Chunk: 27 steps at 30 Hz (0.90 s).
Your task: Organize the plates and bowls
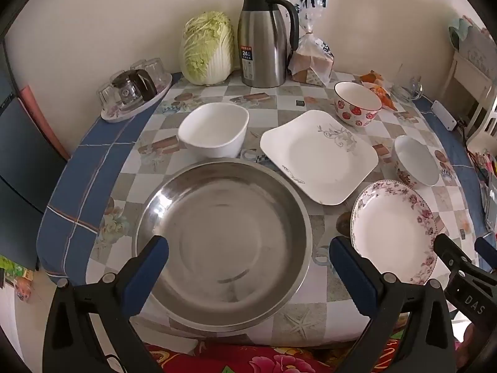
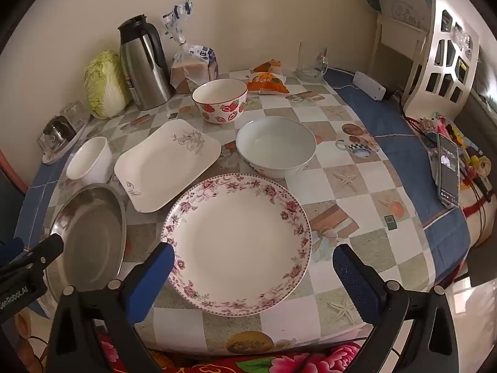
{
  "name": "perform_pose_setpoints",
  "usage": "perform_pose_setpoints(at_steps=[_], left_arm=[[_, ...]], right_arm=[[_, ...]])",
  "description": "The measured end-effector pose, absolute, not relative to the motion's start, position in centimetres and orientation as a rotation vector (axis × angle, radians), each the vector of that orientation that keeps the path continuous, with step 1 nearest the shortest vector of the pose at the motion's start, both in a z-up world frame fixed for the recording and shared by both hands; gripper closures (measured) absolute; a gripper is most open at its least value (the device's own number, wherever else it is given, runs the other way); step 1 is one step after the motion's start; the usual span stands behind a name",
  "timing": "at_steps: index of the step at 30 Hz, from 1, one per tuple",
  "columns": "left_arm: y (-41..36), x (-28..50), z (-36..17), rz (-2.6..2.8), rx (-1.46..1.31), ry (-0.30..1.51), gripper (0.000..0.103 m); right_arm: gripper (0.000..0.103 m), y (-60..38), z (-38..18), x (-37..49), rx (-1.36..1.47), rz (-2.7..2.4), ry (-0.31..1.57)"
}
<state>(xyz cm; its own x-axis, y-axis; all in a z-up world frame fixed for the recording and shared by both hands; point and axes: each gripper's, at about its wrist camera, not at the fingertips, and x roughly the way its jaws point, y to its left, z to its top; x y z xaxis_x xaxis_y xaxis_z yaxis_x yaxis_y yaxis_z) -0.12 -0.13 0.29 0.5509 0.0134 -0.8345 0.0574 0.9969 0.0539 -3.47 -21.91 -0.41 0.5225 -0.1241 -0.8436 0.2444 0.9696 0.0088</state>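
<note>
Glazed china is slick: both the left gripper (image 1: 248,275) and right gripper (image 2: 253,275) gape wide, empty; the flowered plate (image 2: 236,242), centre frame, could slip when pinched.

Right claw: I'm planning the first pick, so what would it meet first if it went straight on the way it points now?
Probably the floral-rimmed round plate. The right claw hangs open above it, tilted down at the table, with nothing between. Depth is hard to judge, so the exact landing spot is uncertain.

Steel basin (image 1: 222,239), square plate (image 1: 318,155), floral plate (image 2: 236,244), three bowls (image 2: 275,146), all upright, separate.
</note>
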Motion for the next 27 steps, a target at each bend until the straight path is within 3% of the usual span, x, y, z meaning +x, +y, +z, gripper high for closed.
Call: perform_pose_setpoints(at_steps=[27], left_arm=[[-0.58, -0.27, 0.11, 0.027, 0.117, 1.004, 0.000]], right_arm=[[0.000, -21.47, -0.93, -3.05, 0.135, -0.212, 1.009]])
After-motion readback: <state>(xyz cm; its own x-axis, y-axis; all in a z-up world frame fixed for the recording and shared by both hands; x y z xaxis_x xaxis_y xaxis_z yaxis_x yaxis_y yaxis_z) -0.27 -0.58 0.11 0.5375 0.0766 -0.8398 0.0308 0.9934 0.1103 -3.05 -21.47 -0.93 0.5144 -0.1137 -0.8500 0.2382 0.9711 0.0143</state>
